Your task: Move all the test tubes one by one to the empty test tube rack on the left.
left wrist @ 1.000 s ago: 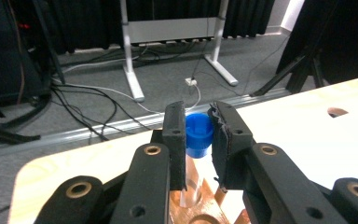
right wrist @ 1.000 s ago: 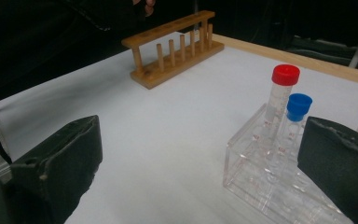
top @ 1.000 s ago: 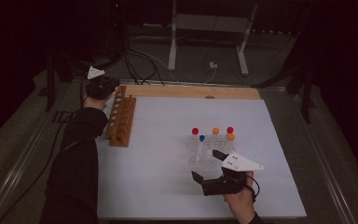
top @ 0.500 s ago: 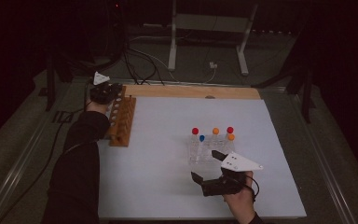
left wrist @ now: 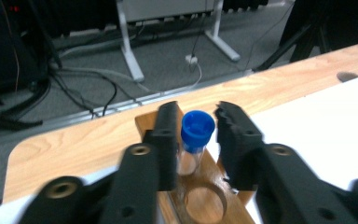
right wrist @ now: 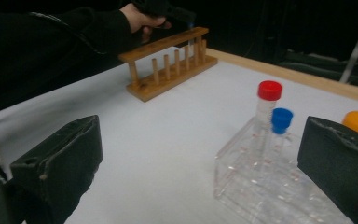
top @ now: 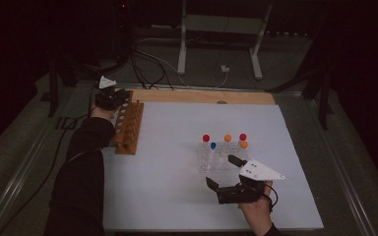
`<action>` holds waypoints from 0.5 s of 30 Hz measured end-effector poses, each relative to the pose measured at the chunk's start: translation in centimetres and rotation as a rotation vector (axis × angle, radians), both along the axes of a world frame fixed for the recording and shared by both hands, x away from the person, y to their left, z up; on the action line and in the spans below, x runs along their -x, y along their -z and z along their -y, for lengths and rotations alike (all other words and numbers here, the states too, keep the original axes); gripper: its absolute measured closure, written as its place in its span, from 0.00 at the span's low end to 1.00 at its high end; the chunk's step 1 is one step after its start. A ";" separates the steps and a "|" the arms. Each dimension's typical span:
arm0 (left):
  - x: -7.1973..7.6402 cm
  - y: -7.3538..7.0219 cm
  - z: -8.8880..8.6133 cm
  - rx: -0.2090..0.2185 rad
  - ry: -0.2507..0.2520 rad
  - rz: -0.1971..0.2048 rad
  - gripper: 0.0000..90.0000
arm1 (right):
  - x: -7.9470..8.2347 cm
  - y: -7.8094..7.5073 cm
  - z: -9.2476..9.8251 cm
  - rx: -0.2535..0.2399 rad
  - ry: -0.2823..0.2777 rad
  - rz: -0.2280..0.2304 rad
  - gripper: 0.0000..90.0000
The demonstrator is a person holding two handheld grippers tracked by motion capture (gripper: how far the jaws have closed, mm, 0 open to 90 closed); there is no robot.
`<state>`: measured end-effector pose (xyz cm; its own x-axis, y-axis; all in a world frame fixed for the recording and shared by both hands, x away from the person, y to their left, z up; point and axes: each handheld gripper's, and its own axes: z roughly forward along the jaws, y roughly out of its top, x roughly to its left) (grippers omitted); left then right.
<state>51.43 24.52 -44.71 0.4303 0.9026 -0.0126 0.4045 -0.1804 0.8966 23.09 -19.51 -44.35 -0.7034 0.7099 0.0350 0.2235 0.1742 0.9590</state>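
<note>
At far left of the table, left gripper (top: pixel 112 95) sits over the end of the wooden rack (top: pixel 128 129). Its jaws have just been opening; blue-capped tube (left wrist: pixel 196 140) stands in the rack's end hole between them, small gap on each side, pads off it. Right gripper (top: pixel 225 173) hangs near the clear tube rack (right wrist: pixel 265 182), jaws wide apart, holding nothing. Red-capped tube (right wrist: pixel 266 109) stands upright in that clear rack.
</note>
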 end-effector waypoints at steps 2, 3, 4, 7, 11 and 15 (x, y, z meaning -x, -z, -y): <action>0.3 -0.5 -0.1 0.014 0.008 -0.001 0.62 | -0.2 0.1 0.1 0.009 0.007 0.021 0.00; 0.6 -0.9 -0.1 0.012 0.010 -0.002 0.57 | -0.3 0.1 0.2 0.013 0.005 0.027 0.00; 0.9 -1.2 -0.1 0.017 0.016 0.006 0.56 | -0.3 0.1 0.3 0.013 -0.002 0.025 0.00; 1.9 -2.5 -0.1 0.041 0.048 0.011 0.44 | -0.5 0.0 0.3 0.029 -0.013 0.022 0.00; 3.5 -3.8 0.3 0.063 0.091 0.003 0.24 | -0.3 -0.5 0.3 0.037 -0.003 0.042 0.00; 5.7 -5.0 0.7 0.103 0.158 0.013 0.12 | -0.3 -1.0 0.5 0.033 0.002 0.033 0.00</action>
